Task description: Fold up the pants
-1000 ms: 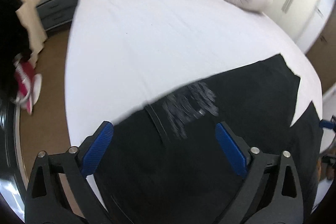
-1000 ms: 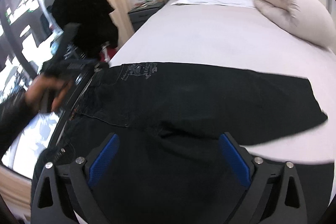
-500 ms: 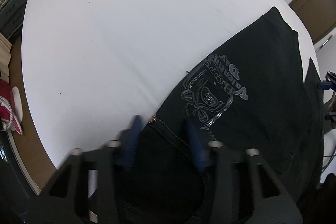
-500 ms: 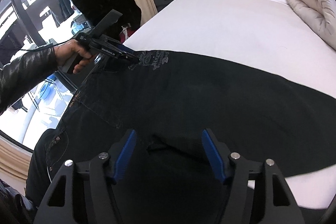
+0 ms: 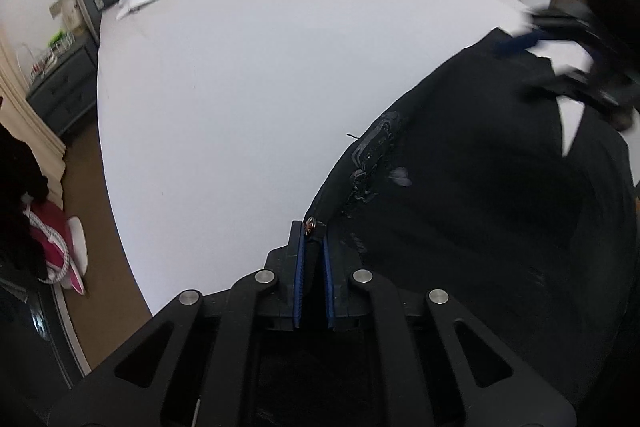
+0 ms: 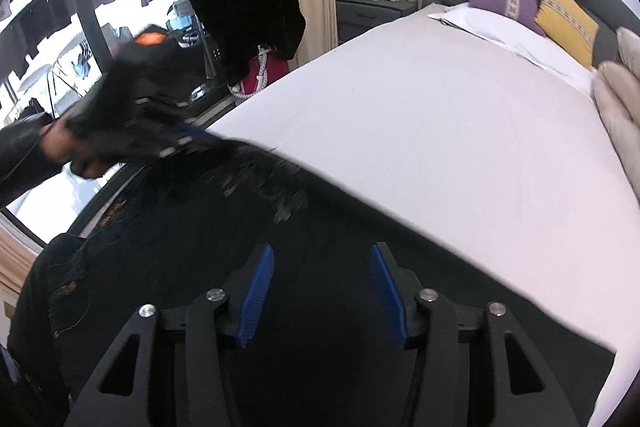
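Black denim pants (image 5: pixel 480 227) lie spread across the near part of the white bed (image 5: pixel 248 75), with their long axis running across it from the waistband on the person's left to the leg ends on the right. At the left end, the left gripper (image 5: pixel 314 247) is clenched on the waistband corner, right beside the copper rivet (image 5: pixel 309 227), with the cloth pinched between its blue pads (image 5: pixel 299 275). The printed back pocket (image 5: pixel 376 147) sits just beyond that grip, farther along the same edge. To the right, the right gripper (image 6: pixel 322 267) hangs over the leg section with its blue pads well apart, grasping nothing; dark fabric fills the space below it. In my judgement the fold turns on this: the left hand already owns the waist end, so the right, nearer the legs, must take hold somewhere along that axis before either end can be carried over the other.
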A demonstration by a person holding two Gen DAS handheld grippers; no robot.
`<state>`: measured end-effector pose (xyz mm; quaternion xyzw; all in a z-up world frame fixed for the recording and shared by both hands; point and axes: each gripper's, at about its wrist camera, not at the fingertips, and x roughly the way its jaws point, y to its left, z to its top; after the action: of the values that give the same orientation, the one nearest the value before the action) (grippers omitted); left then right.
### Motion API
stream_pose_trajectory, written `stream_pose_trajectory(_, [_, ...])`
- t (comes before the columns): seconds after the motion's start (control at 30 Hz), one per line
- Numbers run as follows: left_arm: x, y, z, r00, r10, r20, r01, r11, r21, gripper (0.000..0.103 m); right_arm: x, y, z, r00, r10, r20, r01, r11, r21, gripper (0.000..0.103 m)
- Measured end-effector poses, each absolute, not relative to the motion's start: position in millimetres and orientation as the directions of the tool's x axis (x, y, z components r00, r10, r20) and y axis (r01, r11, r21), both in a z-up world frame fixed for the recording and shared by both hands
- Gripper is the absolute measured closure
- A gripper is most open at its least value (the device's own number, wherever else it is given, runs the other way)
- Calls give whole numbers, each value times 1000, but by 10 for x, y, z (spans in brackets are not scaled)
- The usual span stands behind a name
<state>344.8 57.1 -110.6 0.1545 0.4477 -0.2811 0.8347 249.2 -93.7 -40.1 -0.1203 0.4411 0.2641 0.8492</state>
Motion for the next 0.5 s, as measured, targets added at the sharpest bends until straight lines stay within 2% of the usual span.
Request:
stream_pose_trajectory(0.17, [3178, 617, -1040, 469, -358, -807, 603, 798, -4, 96, 2832, -650, -550, 430, 268, -862, -638, 766, -80, 50])
stream_pose_trajectory(0.3, [3021, 711, -941, 462, -366, -808, 601, 799, -18, 96, 3034, -622, -702, 367, 242, -898, -654, 753, -64, 52])
stream_pose_trajectory(0.4, [2966, 711, -894, 460, -374, -805, 597, 801, -31, 96, 3069, -602, -820, 308, 218, -926, -665, 745, -46, 67])
stream_pose_trajectory(0.47, [2945, 715, -888, 461, -378, -803, 594, 804, -38, 96, 3068, -558, -872, 296, 203, -933, -668, 742, -50, 87])
stream_pose_trajectory(0.5, [2930, 713, -889, 462, -378, -803, 591, 806, -40, 96, 3054, -576, -872, 294, 207, -933, -662, 748, -43, 91])
